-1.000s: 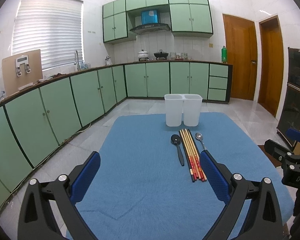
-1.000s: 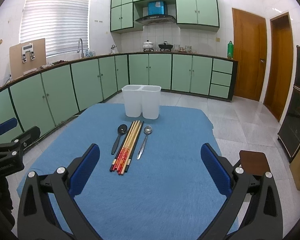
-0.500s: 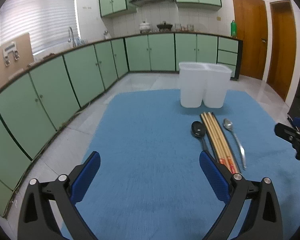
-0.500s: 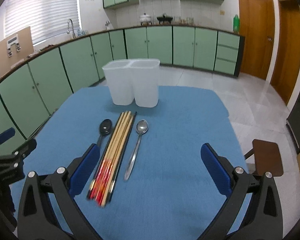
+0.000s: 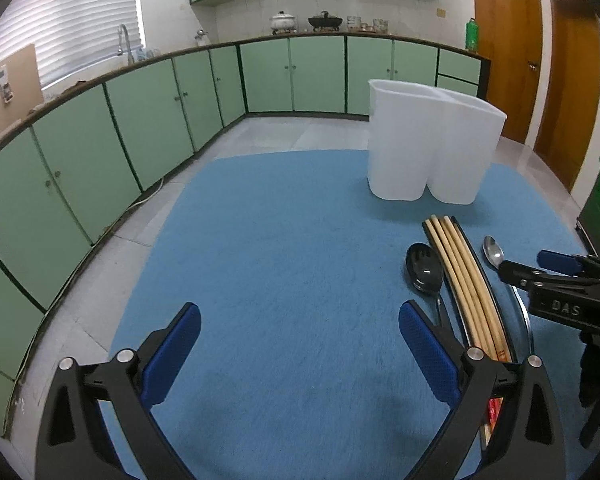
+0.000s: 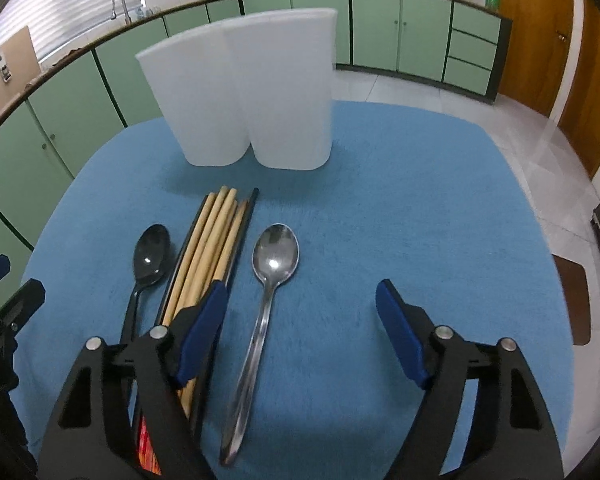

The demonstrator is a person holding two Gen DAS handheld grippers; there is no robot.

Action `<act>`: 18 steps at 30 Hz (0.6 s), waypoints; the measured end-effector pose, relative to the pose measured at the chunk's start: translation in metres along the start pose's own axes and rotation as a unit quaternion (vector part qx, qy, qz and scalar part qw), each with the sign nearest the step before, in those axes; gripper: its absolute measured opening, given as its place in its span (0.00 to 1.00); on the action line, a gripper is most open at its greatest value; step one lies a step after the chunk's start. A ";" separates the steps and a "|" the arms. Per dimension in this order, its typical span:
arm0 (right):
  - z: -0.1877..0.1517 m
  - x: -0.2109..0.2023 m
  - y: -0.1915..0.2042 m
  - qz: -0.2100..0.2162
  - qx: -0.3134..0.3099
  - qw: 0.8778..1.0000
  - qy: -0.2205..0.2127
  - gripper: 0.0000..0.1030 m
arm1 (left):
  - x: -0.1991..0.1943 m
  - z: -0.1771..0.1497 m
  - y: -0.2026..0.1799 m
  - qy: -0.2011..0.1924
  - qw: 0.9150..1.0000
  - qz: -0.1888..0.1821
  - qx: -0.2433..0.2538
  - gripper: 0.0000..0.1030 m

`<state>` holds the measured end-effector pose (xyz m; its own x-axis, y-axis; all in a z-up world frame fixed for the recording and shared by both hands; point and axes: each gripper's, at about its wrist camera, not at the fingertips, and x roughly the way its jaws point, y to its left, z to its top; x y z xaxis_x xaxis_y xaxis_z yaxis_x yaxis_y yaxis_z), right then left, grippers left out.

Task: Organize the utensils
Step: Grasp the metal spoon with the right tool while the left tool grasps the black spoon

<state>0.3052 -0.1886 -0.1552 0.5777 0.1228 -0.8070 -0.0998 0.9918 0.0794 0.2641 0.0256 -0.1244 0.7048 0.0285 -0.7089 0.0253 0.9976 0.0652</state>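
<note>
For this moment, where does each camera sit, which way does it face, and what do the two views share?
Left wrist: on the left hand-held gripper, angled down over blue cloth; its open fingers show, the right hand-held gripper at the right edge.
Right wrist: on the right hand-held gripper, angled down, silver spoon between its fingers.
Shared: white holder, chopsticks, black spoon.

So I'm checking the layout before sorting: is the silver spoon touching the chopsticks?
Apart. The right wrist view shows a strip of blue cloth between the silver spoon and the chopsticks along their length.
</note>
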 end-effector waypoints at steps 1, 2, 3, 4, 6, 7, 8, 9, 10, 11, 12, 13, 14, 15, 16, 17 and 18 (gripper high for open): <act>0.001 0.003 0.001 0.003 -0.002 1.000 0.003 0.68 | 0.003 0.001 -0.002 0.002 1.000 -0.002 0.002 0.94; 0.001 0.005 0.003 0.005 -0.003 1.000 0.006 0.65 | 0.006 0.003 -0.004 0.005 1.000 -0.004 0.003 0.94; 0.002 0.008 0.004 0.008 -0.004 1.000 0.010 0.60 | 0.007 0.003 -0.004 0.006 1.000 -0.006 0.004 0.94; 0.004 0.010 0.004 0.005 -0.005 1.000 0.010 0.58 | 0.010 0.004 -0.006 0.009 1.000 -0.008 0.005 0.94; 0.005 0.011 0.006 0.003 -0.011 1.000 0.005 0.52 | 0.013 0.006 -0.011 0.012 1.000 -0.015 0.009 0.94; 0.006 0.011 0.005 0.005 -0.011 1.000 0.004 0.52 | 0.016 0.006 -0.014 0.014 1.000 -0.020 0.012 0.94; 0.005 0.011 0.005 0.005 -0.012 1.000 0.002 0.50 | 0.018 0.007 -0.016 0.017 0.999 -0.025 0.014 0.94; 0.005 0.011 0.005 0.000 -0.017 1.000 0.000 0.45 | 0.019 0.008 -0.019 0.020 0.999 -0.029 0.016 0.94; 0.005 0.011 0.005 -0.002 -0.023 1.000 -0.002 0.43 | 0.021 0.009 -0.023 0.022 0.999 -0.033 0.020 0.94; 0.007 0.014 0.006 -0.004 -0.029 1.000 -0.004 0.38 | 0.022 0.009 -0.027 0.023 0.999 -0.036 0.024 0.94; 0.007 0.015 0.006 -0.003 -0.033 0.999 -0.005 0.32 | 0.023 0.010 -0.030 0.024 0.999 -0.039 0.028 0.94; 0.008 0.015 0.006 -0.002 -0.035 0.999 -0.006 0.30 | 0.025 0.011 -0.035 0.028 0.998 -0.045 0.033 0.94; 0.009 0.014 0.005 -0.001 -0.036 0.999 -0.005 0.25 | 0.027 0.011 -0.039 0.031 0.998 -0.049 0.036 0.94; 0.010 0.014 0.004 0.003 -0.036 0.999 -0.004 0.25 | 0.029 0.011 -0.042 0.034 0.997 -0.053 0.038 0.94; 0.009 0.014 0.001 0.005 -0.037 0.999 -0.003 0.25 | 0.032 0.011 -0.044 0.038 0.997 -0.055 0.040 0.94; 0.009 0.013 -0.001 0.006 -0.039 0.999 -0.002 0.25 | 0.035 0.011 -0.046 0.042 0.997 -0.055 0.041 0.94; 0.010 0.013 -0.002 0.004 -0.043 0.999 -0.002 0.25 | 0.040 0.011 -0.047 0.048 0.996 -0.056 0.041 0.94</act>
<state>0.3206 -0.1889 -0.1602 0.5803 0.1301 -0.8039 -0.1723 0.9844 0.0350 0.2989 -0.0214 -0.1475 0.6231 -0.0725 -0.7787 0.1597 0.9865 0.0360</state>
